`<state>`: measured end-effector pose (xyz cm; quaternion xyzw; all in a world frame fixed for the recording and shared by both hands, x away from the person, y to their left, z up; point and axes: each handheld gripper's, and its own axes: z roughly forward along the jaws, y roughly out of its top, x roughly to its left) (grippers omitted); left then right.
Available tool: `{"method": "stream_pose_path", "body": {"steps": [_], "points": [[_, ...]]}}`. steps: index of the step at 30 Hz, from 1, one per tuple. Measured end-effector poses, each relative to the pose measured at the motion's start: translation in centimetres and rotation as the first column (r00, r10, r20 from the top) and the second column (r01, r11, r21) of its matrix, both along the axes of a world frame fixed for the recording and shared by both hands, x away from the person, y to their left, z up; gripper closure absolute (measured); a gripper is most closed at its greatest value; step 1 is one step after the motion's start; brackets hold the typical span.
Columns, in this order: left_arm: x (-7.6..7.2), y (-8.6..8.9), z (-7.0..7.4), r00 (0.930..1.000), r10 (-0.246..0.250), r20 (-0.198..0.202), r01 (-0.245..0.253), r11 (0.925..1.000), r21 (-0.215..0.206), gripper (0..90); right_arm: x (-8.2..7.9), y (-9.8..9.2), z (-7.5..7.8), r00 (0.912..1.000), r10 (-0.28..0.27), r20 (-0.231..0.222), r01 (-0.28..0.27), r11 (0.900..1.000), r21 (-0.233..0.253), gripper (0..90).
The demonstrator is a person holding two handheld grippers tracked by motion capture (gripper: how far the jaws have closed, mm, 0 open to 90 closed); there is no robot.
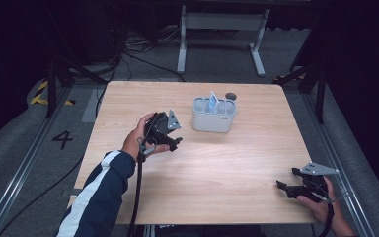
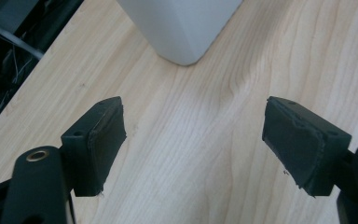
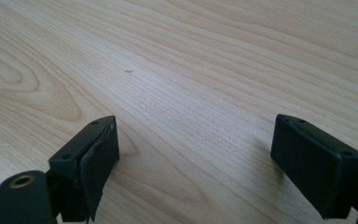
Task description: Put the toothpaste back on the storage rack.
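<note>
A pale wooden tabletop [image 1: 212,163] with a light grain carries a small grey plastic holder with rounded corners [image 1: 213,117], divided into open compartments along its top, standing upright toward the far middle of the surface. A light blue flat item [image 1: 213,100] sticks up out of one of the middle compartments, tilted slightly; what it is cannot be told. Just behind the holder's far right corner sits a small dark round object [image 1: 231,96], too small to identify. The left gripper [image 1: 175,142], black with a grey three-cornered plate on top, is held by the person's left hand [image 1: 137,136] above the tabletop, just left of the holder and apart from it; a dark blue sleeve with a white stripe [image 1: 98,190] covers that forearm. In the left gripper view its jaws stand spread wide with bare wood between them, and the holder's lower rounded corner [image 2: 182,28] shows just ahead. The right gripper [image 1: 288,180], also black with a grey plate, sits in the person's right hand [image 1: 323,205] near the near right corner of the tabletop, well apart from the holder. In the right gripper view its jaws are likewise spread wide over bare wood grain [image 3: 191,84], gripping nothing.
</note>
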<state>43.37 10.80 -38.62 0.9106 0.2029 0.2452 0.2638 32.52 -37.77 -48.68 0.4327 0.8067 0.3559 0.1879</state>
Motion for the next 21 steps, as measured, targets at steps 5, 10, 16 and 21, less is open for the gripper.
{"method": "stream_pose_path", "body": {"steps": [5,10,16,21], "points": [[-1.0,0.8,-0.2,0.9999,-0.008,0.013,0.008,0.9997,0.023,21.1,0.0,0.0,0.0,1.0,0.0,0.001,0.0,1.0,0.001,15.5],[-2.1,1.8,-0.5,0.9999,0.003,0.014,-0.003,0.9995,0.031,22.2,0.0,0.0,0.0,1.0,-0.001,0.0,0.001,1.0,0.001,15.4],[-3.4,3.7,-1.4,0.9995,0.032,0.007,-0.032,0.9992,0.023,23.0,0.0,0.0,0.0,1.0,0.0,0.0,0.0,1.0,0.0,15.5],[-4.5,5.0,-2.0,0.9989,0.047,0.002,-0.047,0.9981,0.041,22.9,0.0,0.0,0.0,1.0,0.0,0.0,0.0,1.0,0.0,15.5]]}}
